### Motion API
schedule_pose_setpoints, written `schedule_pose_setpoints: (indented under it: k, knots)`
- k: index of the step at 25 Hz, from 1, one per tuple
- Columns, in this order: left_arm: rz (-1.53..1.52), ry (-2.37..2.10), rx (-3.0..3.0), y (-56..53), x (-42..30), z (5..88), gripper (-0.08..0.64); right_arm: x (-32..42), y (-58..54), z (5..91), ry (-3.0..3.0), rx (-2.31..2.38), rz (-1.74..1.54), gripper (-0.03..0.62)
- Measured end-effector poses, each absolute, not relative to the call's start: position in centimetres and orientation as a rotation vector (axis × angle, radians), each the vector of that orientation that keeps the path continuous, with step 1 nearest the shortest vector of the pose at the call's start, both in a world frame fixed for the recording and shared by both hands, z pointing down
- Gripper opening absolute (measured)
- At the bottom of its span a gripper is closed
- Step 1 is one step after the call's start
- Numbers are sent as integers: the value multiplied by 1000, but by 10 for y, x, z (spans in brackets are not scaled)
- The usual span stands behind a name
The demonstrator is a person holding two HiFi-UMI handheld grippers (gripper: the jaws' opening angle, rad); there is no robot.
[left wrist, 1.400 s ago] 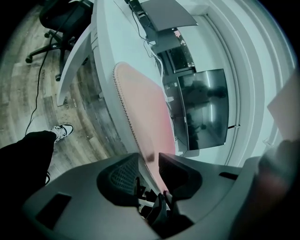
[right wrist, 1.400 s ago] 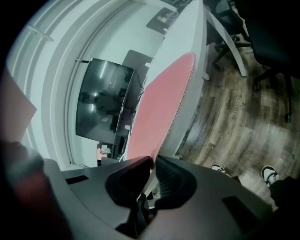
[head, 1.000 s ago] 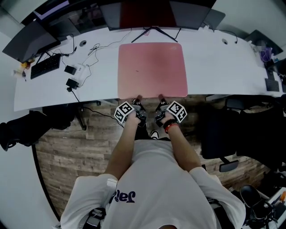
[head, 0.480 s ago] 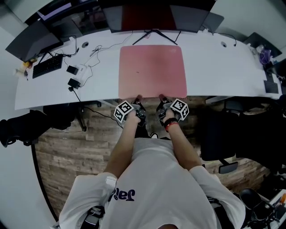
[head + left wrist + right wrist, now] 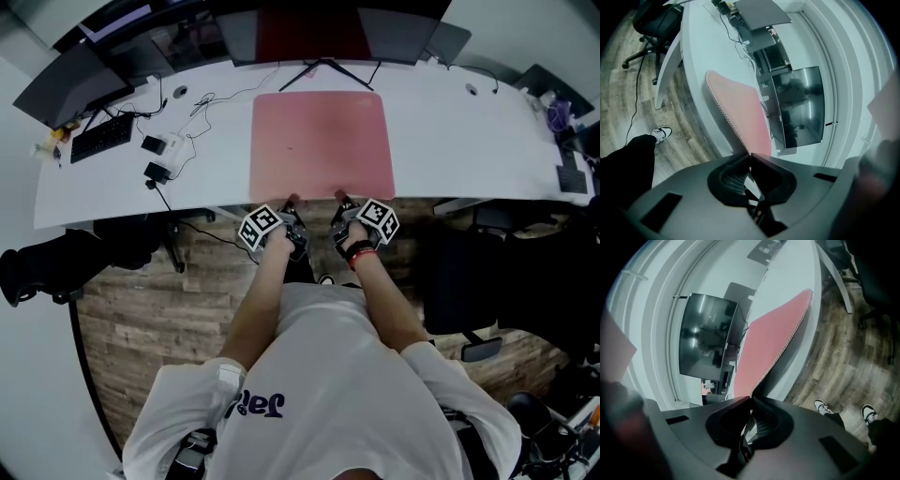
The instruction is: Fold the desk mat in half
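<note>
The pink desk mat (image 5: pixel 322 141) lies flat on the white surface (image 5: pixel 469 141), reaching its near rim. The left gripper (image 5: pixel 292 201) and right gripper (image 5: pixel 339 198) each have their fingers clamped on the mat's near edge, side by side.

Office (desk (image 5: pixel 469 141), monitors (image 5: pixel 799 103), keyboard (image 5: pixel 98 139))

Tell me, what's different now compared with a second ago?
Very little. The left gripper and right gripper crept slightly forward toward the desk, fingers still pinching the near edge of the pink desk mat. Nothing was released. The mat remains unfolded; keyboard and cables stayed put.
</note>
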State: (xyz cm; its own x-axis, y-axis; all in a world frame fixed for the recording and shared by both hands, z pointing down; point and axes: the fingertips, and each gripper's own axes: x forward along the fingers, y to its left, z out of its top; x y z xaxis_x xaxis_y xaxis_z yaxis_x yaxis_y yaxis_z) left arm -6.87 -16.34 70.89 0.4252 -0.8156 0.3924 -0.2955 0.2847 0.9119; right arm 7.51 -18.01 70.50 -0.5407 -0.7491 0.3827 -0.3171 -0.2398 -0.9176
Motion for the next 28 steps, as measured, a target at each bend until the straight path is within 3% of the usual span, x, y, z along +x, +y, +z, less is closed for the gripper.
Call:
schedule_pose_setpoints:
  k: [28]
  knots:
    - [-448, -1140, 1323, -203, -69, 702, 31, 69, -217, 704, 1742, -1318, -1807, 31]
